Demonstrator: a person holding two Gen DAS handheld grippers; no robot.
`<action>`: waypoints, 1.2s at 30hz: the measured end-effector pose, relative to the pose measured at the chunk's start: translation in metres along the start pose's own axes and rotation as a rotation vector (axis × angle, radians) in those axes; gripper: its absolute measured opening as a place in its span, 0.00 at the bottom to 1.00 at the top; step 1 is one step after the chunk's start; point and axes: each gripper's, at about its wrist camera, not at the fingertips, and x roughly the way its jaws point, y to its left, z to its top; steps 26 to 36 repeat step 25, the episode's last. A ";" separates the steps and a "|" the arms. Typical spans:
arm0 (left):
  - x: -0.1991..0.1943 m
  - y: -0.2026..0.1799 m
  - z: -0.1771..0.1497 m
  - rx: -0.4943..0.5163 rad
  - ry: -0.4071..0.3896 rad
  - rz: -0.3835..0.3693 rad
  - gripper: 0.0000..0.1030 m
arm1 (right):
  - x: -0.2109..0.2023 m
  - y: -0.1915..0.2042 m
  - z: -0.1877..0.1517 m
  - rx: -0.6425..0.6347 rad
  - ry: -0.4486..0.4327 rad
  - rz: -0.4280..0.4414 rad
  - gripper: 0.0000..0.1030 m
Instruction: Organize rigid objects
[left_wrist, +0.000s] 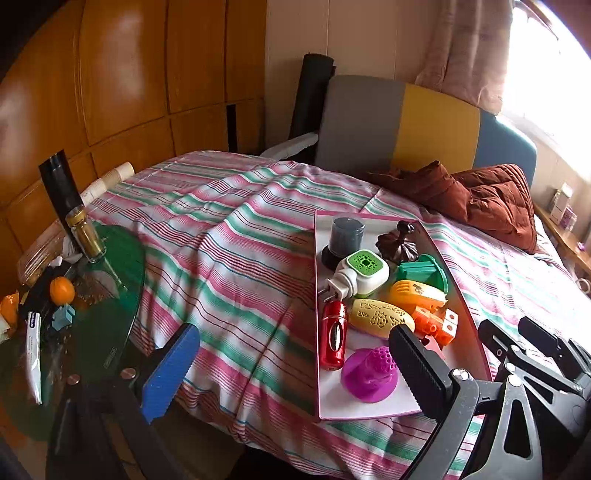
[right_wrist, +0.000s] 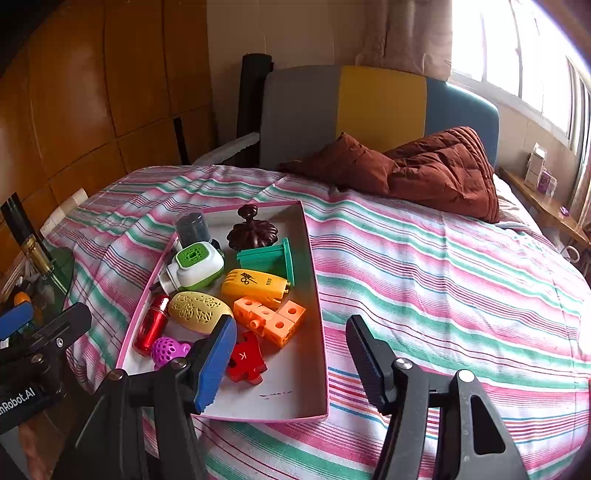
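Note:
A shallow pink-rimmed white tray (right_wrist: 291, 391) lies on the striped bed. It holds a red puzzle piece marked K (right_wrist: 245, 360), orange blocks (right_wrist: 271, 319), a pale yellow oval (right_wrist: 197, 310), a red cylinder (right_wrist: 149, 325), a purple perforated piece (right_wrist: 166, 349), a yellow case (right_wrist: 255, 282), a green piece (right_wrist: 269, 258), a green-and-white plug-in (right_wrist: 194, 266), a grey cylinder (right_wrist: 192, 227) and a dark brown knob (right_wrist: 251, 230). My right gripper (right_wrist: 291, 321) hovers over the tray's near end, open and holding nothing. My left gripper (left_wrist: 293, 330) stands wide open, left of the tray (left_wrist: 369, 410).
A glass side table (left_wrist: 110, 332) at the left carries a bottle (left_wrist: 83, 234), oranges (left_wrist: 62, 290) and a tube (left_wrist: 33, 354). A brown quilt (right_wrist: 424, 170) lies by the headboard (right_wrist: 380, 103). Striped sheet (right_wrist: 443, 277) spreads right of the tray.

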 end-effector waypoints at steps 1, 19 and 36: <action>-0.001 0.000 0.000 0.002 -0.004 0.003 1.00 | 0.000 0.001 0.000 -0.001 0.000 -0.001 0.61; -0.004 0.000 0.000 0.010 -0.030 -0.006 0.99 | 0.003 0.007 0.003 -0.016 0.012 -0.007 0.61; -0.004 -0.001 0.000 0.015 -0.043 -0.009 0.97 | 0.006 0.011 0.002 -0.024 0.019 -0.001 0.61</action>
